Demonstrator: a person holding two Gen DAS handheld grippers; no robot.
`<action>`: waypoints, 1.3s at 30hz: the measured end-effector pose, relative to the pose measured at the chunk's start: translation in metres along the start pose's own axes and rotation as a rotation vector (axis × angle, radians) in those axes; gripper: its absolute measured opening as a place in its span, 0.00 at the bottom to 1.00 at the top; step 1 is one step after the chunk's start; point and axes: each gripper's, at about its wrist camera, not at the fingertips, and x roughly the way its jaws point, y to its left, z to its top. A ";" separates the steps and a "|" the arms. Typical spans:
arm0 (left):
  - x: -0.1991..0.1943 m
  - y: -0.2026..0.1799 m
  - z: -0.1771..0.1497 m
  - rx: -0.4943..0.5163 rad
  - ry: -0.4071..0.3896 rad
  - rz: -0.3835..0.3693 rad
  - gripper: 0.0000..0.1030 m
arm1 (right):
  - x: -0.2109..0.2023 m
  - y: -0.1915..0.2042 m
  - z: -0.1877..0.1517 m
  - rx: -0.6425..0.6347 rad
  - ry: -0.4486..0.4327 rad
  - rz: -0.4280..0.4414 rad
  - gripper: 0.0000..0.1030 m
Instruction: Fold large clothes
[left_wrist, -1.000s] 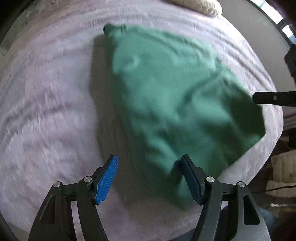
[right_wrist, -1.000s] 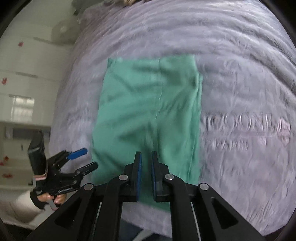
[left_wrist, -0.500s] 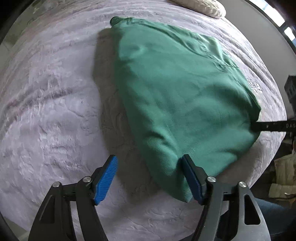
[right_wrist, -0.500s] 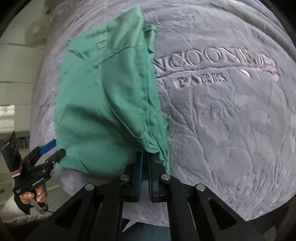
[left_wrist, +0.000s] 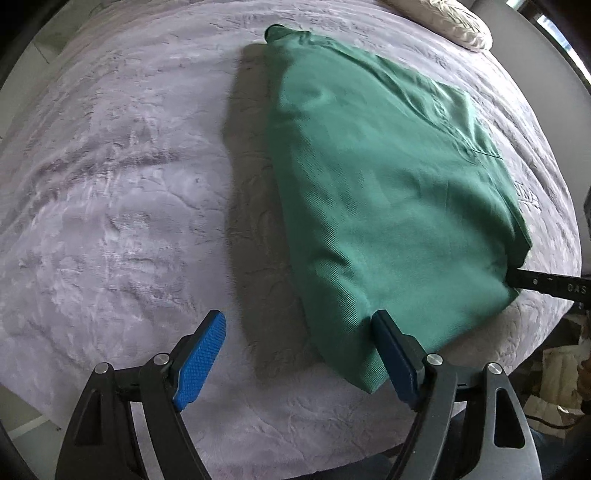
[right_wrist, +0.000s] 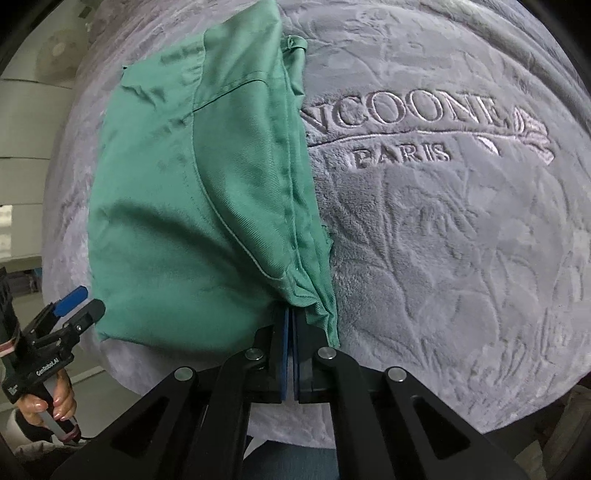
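Pinching one folded green garment (right_wrist: 192, 192) in right gripper (right_wrist: 290, 325); hovering left gripper (left_wrist: 299, 354) spread beside its near corner, over one grey blanket (left_wrist: 110, 206).

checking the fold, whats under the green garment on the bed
The green garment lies on the grey blanket, covering part of its embroidered lettering. Anything else beneath is hidden.

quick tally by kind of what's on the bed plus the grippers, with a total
green garment: 1
grey blanket covering the bed: 1
cream pillow at the far edge: 1
grippers: 2, left gripper and right gripper
total: 5
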 end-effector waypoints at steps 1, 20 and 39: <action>-0.002 0.001 0.001 -0.005 -0.002 0.003 0.79 | -0.002 0.002 0.000 -0.004 0.001 0.000 0.04; -0.035 0.002 0.043 -0.087 -0.088 0.097 1.00 | -0.051 0.048 0.031 0.032 -0.149 -0.079 0.81; -0.042 -0.011 0.047 -0.037 -0.087 0.180 1.00 | -0.066 0.062 0.041 -0.047 -0.213 -0.218 1.00</action>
